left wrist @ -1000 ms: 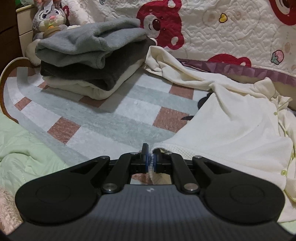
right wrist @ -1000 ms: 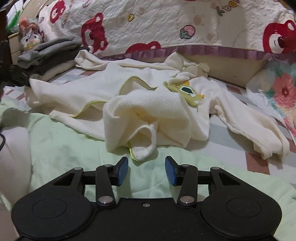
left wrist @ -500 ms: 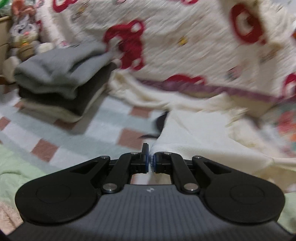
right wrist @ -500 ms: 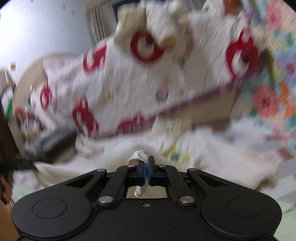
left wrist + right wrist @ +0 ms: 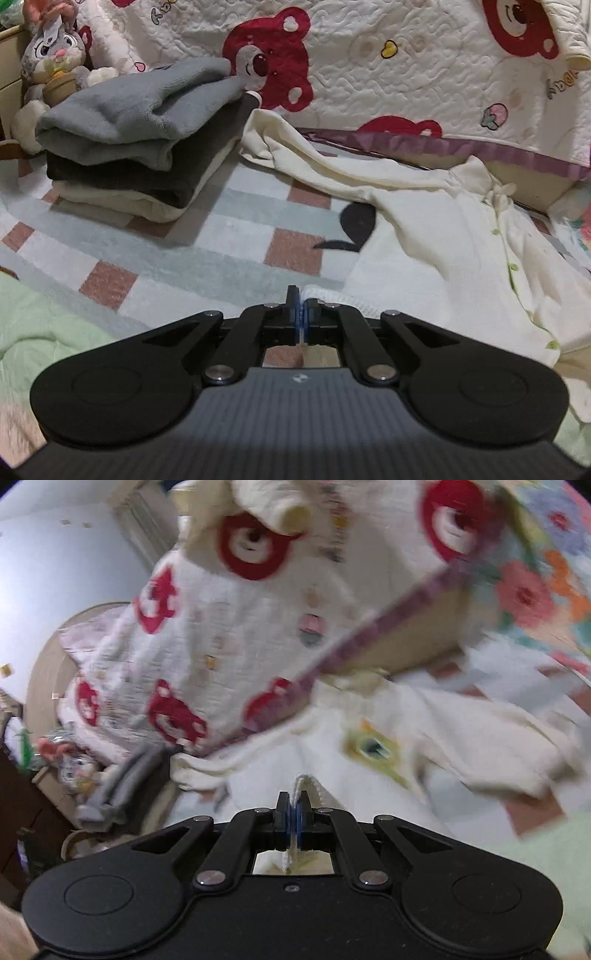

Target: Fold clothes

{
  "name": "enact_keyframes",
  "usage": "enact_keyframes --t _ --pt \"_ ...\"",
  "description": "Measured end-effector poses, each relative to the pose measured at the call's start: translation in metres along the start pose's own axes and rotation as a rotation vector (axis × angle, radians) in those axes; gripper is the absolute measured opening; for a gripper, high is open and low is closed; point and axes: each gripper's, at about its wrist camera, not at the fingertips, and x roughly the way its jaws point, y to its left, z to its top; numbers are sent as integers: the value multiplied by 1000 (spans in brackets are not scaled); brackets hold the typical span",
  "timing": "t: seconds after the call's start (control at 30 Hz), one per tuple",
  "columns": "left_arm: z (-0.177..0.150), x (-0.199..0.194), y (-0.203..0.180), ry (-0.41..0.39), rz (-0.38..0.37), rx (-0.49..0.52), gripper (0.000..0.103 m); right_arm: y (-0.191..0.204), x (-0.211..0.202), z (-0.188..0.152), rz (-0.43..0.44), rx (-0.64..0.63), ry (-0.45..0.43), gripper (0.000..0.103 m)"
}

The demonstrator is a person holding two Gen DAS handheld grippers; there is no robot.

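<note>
A cream button-front garment (image 5: 454, 243) lies spread over the checked bedcover, one sleeve reaching back toward the folded stack. My left gripper (image 5: 301, 314) is shut on the ribbed hem corner of this garment, lifted a little off the cover. In the tilted, blurred right wrist view the same cream garment (image 5: 369, 775) with a green and yellow patch hangs below. My right gripper (image 5: 293, 812) is shut on another edge of it, with cloth sticking up between the pads.
A folded stack of grey, dark and cream clothes (image 5: 140, 136) sits at the back left beside a plush rabbit (image 5: 51, 62). A bear-print quilt (image 5: 388, 62) rises behind. Checked cover (image 5: 207, 251) lies ahead; a pale green blanket (image 5: 44, 325) lies near left.
My right gripper went from open above the crumpled garment to shut on its edge, then rose and rolled. The left gripper, still shut on the hem, lifted and the cloth drew taut.
</note>
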Motion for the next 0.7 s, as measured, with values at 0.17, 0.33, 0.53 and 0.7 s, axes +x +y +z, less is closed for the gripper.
enact_keyframes --t 0.17,0.33,0.53,0.7 --pt "10 21 5 -15 47 -27 2 42 42 13 182 -110 14 37" --pt "-6 66 16 172 12 -86 3 39 83 -38 -299 -430 173 66" --pt "-19 78 13 201 30 -73 3 -3 46 -81 -304 -220 198 66" --pt "-17 75 16 168 47 -85 3 -3 39 -130 -323 -304 256 67"
